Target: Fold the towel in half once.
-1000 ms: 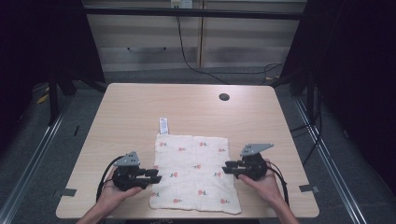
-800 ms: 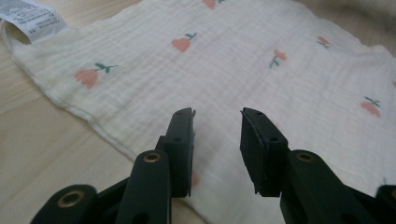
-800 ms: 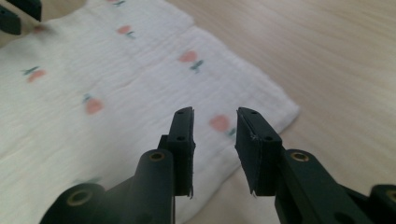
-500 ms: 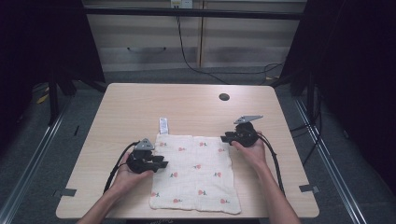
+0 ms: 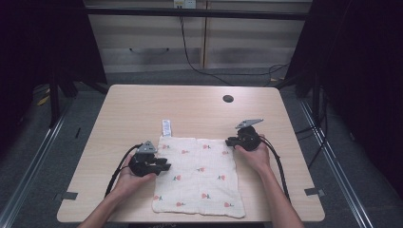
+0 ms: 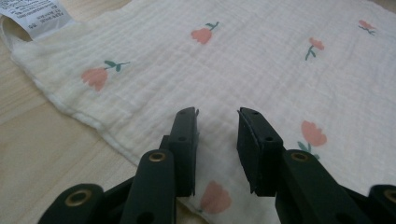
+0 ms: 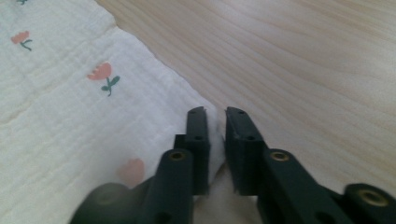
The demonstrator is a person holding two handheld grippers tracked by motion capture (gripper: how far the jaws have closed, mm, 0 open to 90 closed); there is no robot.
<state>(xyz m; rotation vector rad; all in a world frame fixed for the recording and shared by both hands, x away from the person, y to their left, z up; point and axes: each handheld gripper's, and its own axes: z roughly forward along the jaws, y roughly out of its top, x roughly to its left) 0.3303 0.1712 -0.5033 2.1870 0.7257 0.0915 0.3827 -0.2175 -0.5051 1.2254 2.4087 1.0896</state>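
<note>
A white cloth (image 5: 199, 175) printed with small red tulips lies flat on the wooden table (image 5: 190, 109). My left gripper (image 5: 164, 167) rests at the cloth's left edge, a little below the far left corner. In the left gripper view its jaws (image 6: 218, 114) stand apart over the flat cloth (image 6: 261, 60), pinching nothing. My right gripper (image 5: 229, 141) is at the far right corner. Its jaws (image 7: 215, 112) have just been closing, and a bunched bit of the cloth's (image 7: 70, 116) corner sits in the narrow gap between them.
A white care label (image 5: 166, 127) sticks out from the cloth's far left corner, also seen in the left gripper view (image 6: 39, 16). A dark round hole (image 5: 228, 99) sits in the tabletop at the far right. Bare wood lies beyond the cloth.
Both hands have moved away from the person along the cloth's side edges. The right one went from the middle of the right edge to the far right corner.
</note>
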